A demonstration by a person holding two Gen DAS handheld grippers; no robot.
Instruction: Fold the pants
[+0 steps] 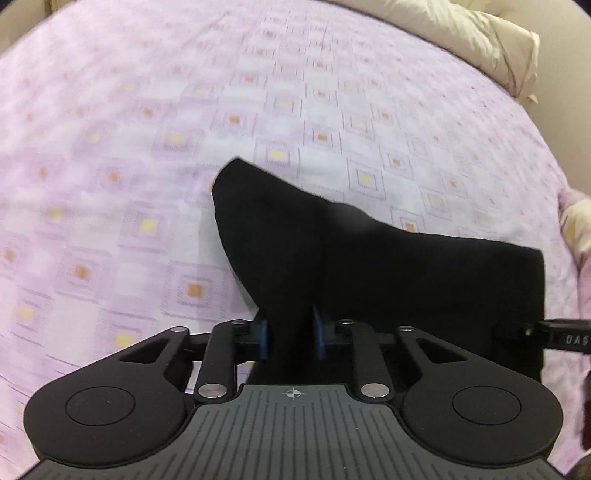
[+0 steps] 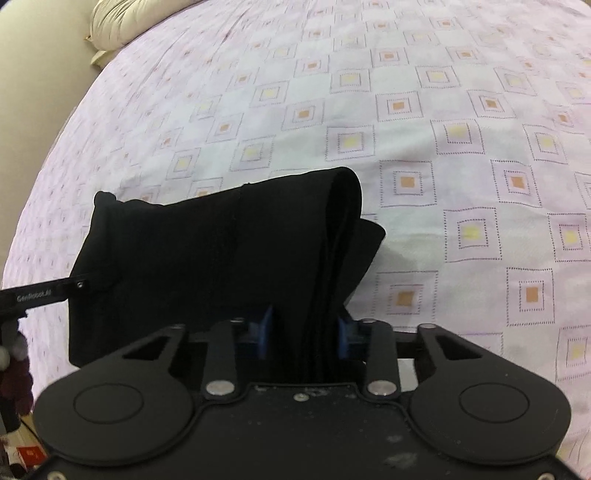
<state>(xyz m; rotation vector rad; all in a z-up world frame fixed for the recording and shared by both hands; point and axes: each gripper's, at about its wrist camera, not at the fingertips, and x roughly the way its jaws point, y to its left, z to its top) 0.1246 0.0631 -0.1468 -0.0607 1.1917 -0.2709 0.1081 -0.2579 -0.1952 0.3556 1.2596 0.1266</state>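
Black fabric of the pants (image 1: 388, 273) sits pinched between the blue pads (image 1: 263, 338) of the left gripper (image 1: 291, 338); jaws drawn in narrow on a thin fold, pads pressing the cloth from both sides

Right gripper (image 2: 304, 338): jaws a little wider, closed on a thicker bunch of layered folds of the same pants (image 2: 207, 258), blue pads (image 2: 266, 332) against the cloth on each side

Both grips sit at the near edge of the garment. In the left wrist view the cloth rises to a peak far of the jaws and stretches off to the right, where the tip of the right gripper (image 1: 554, 338) shows at the frame edge, touching the cloth. In the right wrist view the cloth spreads left, and the left gripper tip (image 2: 44, 293) meets it at its left edge

Pants are bunched into 1 compact dark mass spanning the 2 grippers, above the bedspread (image 1: 147, 147); whether the lower edge touches it I cannot tell

Bedspread: lilac, printed with squares with yellow and orange centres. Cream pillow (image 2: 125, 26) at the far left in the right wrist view; the same pillow (image 1: 461, 40) at the far right in the left wrist view
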